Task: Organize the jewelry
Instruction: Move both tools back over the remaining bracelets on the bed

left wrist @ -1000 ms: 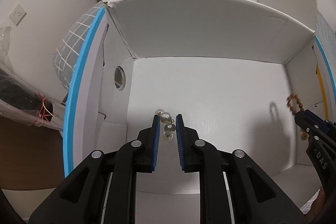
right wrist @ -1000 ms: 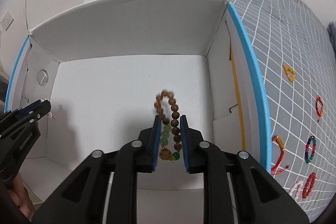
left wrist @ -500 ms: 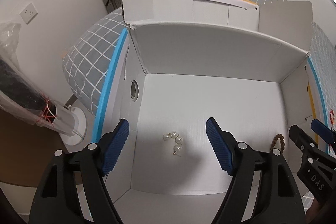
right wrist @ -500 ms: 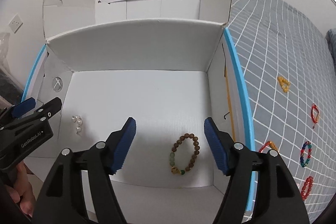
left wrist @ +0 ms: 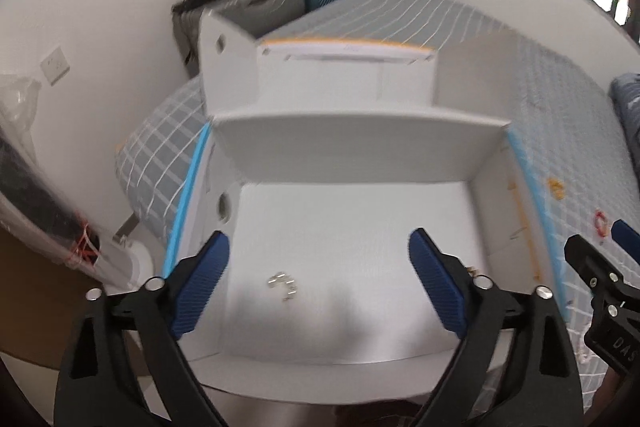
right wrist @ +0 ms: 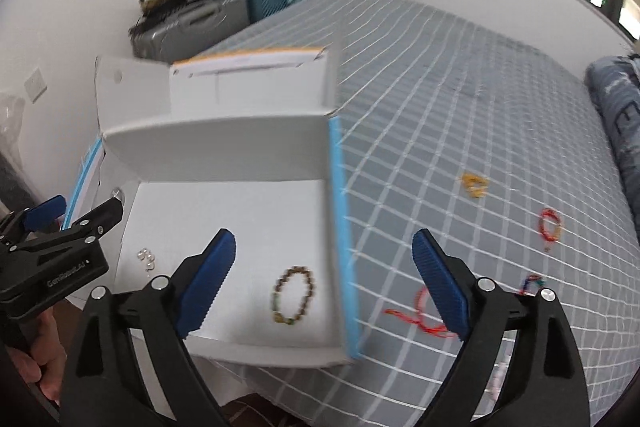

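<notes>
A white open cardboard box point(left wrist: 360, 155) point(right wrist: 224, 155) with blue edges sits on the grey checked bed. On its floor lie a small pearl piece point(left wrist: 282, 283) point(right wrist: 146, 256) at the left and a brown bead bracelet point(right wrist: 293, 294) at the right. My left gripper point(left wrist: 318, 287) is open and empty, raised above the box. My right gripper point(right wrist: 323, 281) is open and empty, above the box's right wall. Loose bracelets lie on the bed right of the box: a yellow one point(right wrist: 474, 183), a red one point(right wrist: 549, 223), a red cord one point(right wrist: 422, 313) and a multicoloured one point(right wrist: 530, 283).
Suitcases point(right wrist: 224, 11) stand against the far wall behind the bed. A white wall with a socket point(left wrist: 54, 65) is at the left, with a plastic-wrapped bundle point(left wrist: 36, 203) beside it. A dark pillow point(right wrist: 616, 115) lies at the far right of the bed.
Both grippers opened and let the pearl piece and the bead bracelet fall onto the box floor. Both then rose and drew back from the box; the right view swung right toward the bed.
</notes>
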### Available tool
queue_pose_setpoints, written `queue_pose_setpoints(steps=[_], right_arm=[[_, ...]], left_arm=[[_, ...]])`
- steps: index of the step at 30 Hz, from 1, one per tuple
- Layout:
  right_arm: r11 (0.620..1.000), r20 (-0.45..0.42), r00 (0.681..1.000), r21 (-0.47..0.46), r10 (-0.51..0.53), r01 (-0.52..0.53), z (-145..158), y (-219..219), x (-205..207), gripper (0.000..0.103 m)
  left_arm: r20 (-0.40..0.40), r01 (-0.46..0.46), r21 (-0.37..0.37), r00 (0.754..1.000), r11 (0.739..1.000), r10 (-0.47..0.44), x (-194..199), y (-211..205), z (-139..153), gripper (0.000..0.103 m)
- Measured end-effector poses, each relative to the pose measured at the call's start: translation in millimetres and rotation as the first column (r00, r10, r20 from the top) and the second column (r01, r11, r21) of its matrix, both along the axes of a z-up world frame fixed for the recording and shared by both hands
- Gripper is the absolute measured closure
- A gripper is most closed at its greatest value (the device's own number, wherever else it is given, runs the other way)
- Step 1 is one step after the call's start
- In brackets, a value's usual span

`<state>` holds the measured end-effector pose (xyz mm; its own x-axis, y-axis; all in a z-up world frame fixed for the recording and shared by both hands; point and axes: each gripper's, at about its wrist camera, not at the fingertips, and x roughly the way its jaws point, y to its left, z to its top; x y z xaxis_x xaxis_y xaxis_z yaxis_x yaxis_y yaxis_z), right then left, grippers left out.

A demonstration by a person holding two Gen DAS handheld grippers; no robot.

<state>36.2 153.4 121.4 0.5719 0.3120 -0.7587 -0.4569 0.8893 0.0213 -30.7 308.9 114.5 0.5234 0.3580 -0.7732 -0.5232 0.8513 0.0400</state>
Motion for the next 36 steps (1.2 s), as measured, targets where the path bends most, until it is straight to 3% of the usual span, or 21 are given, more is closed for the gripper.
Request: queue_pose_setpoints(steps=[10,16,26,36], right_arm=[[0.989,0.099,0.985,0.027,-0.145,0.143,20.8,-120.2,-10.8,0.008],[0.968,0.106,0.962,0.005,-0.250,0.251,13.9,-196.5,-9.8,0.008],[0.929,0.049,0.928,-0.010,-0.369,0.370,-29.8,-288.3,-10.7,0.008],[0.902,-0.046,0.901,-0.039,-0.431,0.429,-94.5,-338.1,-1.5,0.008]], left_arm=[[0.125,0.178,0.024,0.976,0.984,-0.180,14.9,-111.4,33.3,0.006],[0.125,0.267,0.020,0.955,0.964,-0.267,34.1,-169.5,32.0,0.006],[0.100,0.407,0.001,0.909,0.913,-0.405,68.5,-252.6,2.1,0.006],[0.028,0.489,-0.048,0.872,0.871,-0.488,101.2,-307.9,-64.5,0.006]])
